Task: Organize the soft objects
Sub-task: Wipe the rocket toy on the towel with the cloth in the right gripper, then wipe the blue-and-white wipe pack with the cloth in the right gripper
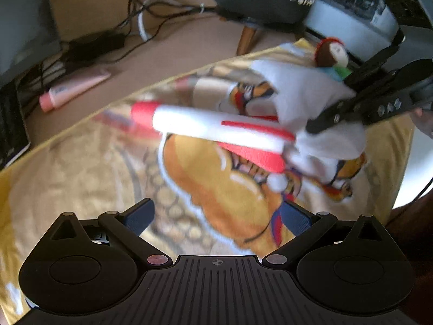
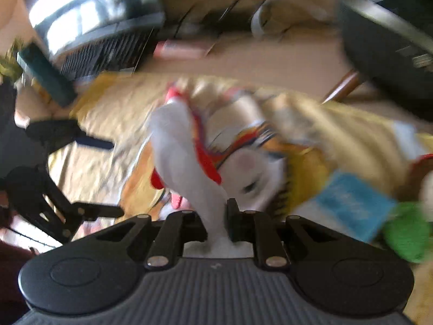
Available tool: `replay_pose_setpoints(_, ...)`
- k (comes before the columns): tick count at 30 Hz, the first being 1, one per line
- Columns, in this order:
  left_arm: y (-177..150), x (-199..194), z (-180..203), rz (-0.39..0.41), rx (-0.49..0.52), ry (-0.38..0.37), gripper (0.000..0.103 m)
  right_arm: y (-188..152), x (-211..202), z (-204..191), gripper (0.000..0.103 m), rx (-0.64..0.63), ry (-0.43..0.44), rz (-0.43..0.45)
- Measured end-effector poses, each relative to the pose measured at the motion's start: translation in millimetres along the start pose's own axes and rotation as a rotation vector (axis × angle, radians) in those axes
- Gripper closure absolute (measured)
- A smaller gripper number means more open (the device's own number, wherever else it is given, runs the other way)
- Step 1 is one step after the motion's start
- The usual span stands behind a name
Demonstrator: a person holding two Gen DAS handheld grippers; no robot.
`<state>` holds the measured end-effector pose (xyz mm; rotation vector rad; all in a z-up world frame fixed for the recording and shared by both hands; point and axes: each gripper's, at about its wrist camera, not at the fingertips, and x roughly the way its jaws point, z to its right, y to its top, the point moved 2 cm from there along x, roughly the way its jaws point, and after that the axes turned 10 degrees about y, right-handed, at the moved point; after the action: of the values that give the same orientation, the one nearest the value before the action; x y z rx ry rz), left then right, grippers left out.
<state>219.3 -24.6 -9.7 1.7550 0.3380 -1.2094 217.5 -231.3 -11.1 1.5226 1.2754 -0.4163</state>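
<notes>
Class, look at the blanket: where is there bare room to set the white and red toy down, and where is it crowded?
Free: the blanket stretch between the open left gripper and the pink tube. Crowded: the far right corner, where the small doll lies beside the right gripper, which is shut on the toy.

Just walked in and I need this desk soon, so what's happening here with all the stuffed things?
A person is sorting soft toys with two handheld grippers. The right gripper is shut on a white and red plush toy, holding it over a yellow printed blanket. The left gripper is open and holds nothing, just above the blanket. A small doll lies at the blanket's far edge. The views are blurred.
</notes>
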Motion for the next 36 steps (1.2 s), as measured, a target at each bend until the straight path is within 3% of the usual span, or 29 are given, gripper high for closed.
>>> replay_pose_setpoints(5, 23.7, -5.7, 0.7, 0.061, -0.064, -0.076, 0.001, -0.9, -61.1, 38.0, 0.088, 0.074, -0.161, 0.167)
replay_pose_setpoints(8, 37.1, -3.2, 11.1, 0.077, -0.08, -0.121, 0.001, -13.0, -69.8, 70.2, 0.088, 0.164, -0.248, 0.164)
replay_pose_setpoints(11, 46.8, 0.2, 29.8, 0.09, -0.041, -0.148, 0.001, -27.0, -63.8, 84.2, 0.088, 0.212, -0.255, 0.133)
replay_pose_setpoints(13, 51.0, 2.1, 47.2, 0.095, 0.023, -0.117, 0.001, -33.9, -53.9, 84.8, 0.088, 0.213, -0.257, 0.113)
replay_pose_setpoints(17, 55.0, 5.7, 69.9, 0.085, 0.107, -0.067, 0.001, -32.8, -47.7, 73.7, 0.088, 0.238, -0.149, 0.127)
replay_pose_setpoints(21, 50.9, 5.7, 71.5, 0.077, 0.106, -0.074, 0.001, -16.5, -29.2, 43.2, 0.088, 0.15, -0.042, 0.125)
replay_pose_setpoints(27, 47.7, 8.3, 71.7, 0.071, 0.124, -0.023, 0.001, 3.5, -30.1, 8.6, 0.088, 0.028, 0.029, 0.17)
replay_pose_setpoints(31, 43.1, 22.4, 74.7, 0.035, 0.136, 0.001, 0.001, 14.5, -26.8, 13.8, 0.084, 0.095, 0.19, 0.155)
replay_pose_setpoints(36, 38.3, 29.3, 75.9, 0.017, 0.14, 0.007, 0.001, 3.7, -11.8, 23.4, 0.084, 0.144, 0.176, 0.074)
